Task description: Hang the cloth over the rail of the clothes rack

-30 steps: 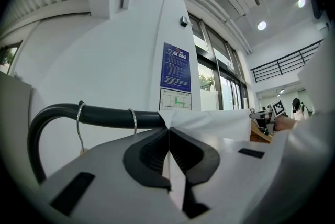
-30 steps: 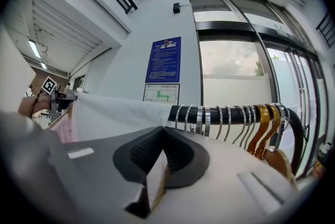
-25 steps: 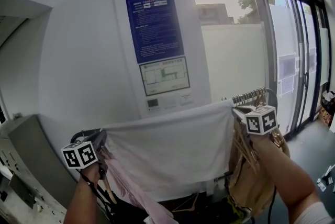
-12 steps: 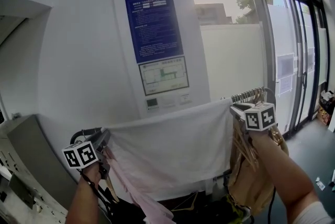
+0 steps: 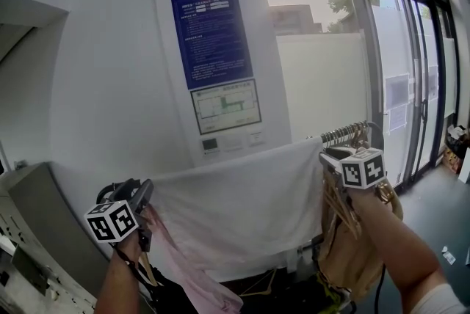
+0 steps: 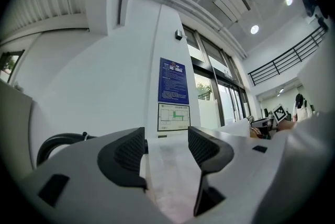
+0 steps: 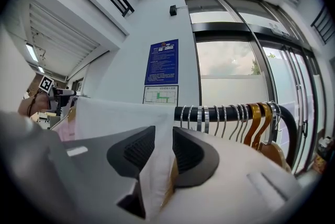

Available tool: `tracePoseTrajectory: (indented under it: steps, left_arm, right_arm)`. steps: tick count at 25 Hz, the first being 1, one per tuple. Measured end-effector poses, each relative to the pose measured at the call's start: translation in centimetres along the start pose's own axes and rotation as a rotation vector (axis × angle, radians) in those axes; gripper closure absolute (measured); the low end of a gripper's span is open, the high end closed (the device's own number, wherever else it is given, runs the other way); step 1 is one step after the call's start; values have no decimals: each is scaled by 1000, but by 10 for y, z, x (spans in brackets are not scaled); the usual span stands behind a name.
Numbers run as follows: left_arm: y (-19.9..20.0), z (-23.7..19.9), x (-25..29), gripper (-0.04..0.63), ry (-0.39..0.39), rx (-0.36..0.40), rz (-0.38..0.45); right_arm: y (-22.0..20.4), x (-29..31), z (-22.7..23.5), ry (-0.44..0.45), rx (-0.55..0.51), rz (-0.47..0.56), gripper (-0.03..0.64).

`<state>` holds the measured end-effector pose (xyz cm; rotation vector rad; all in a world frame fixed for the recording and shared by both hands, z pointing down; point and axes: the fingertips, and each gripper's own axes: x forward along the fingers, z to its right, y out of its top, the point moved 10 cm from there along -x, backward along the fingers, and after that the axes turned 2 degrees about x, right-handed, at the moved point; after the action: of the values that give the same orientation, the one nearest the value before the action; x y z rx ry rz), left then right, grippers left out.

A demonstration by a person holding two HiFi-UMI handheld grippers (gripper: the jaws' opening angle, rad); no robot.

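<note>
A white cloth [image 5: 242, 202] hangs draped over the black rail [image 5: 345, 135] of the clothes rack, spread wide between my two grippers. My left gripper [image 5: 142, 195] is at the cloth's left top corner. Its jaws have just been opening and now stand apart, with a strip of the cloth [image 6: 168, 176] lying loose between them [image 6: 166, 139]. My right gripper [image 5: 327, 156] is at the cloth's right top edge. Its jaws [image 7: 163, 134] have also just been opening, and the cloth's edge [image 7: 157, 165] hangs in the gap. The rail [image 7: 230, 113] runs right beyond it.
Metal and wooden hanger hooks [image 7: 251, 115] crowd the rail right of the cloth. A tan garment [image 5: 352, 246] hangs under my right arm and a pink one [image 5: 187, 268] below the left gripper. The white wall with a blue notice [image 5: 211, 34] is close behind, glass doors [image 5: 411, 78] to the right.
The cloth stays draped over the rail, its top edge sagging a little less tautly between the grippers. The left gripper has tipped up slightly. The right one has hardly moved.
</note>
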<state>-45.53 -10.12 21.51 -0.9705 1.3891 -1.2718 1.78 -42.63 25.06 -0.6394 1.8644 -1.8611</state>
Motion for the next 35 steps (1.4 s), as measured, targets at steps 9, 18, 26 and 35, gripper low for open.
tracePoseTrajectory:
  steps: [9, 18, 26, 35]
  left_arm:
    - [-32, 47, -2, 581, -60, 80, -46]
    - [-100, 167, -5, 589, -291, -4, -53]
    - [-169, 214, 2, 589, -323, -77, -104]
    - [-184, 213, 13, 589, -306, -91, -125]
  right_arm:
    - [-2, -16, -35, -17, -97, 101, 614]
    - [-70, -9, -146, 254, -77, 101, 615]
    - [-142, 5, -196, 423, 66, 72, 616]
    - [-151, 8, -200, 433, 60, 77, 617]
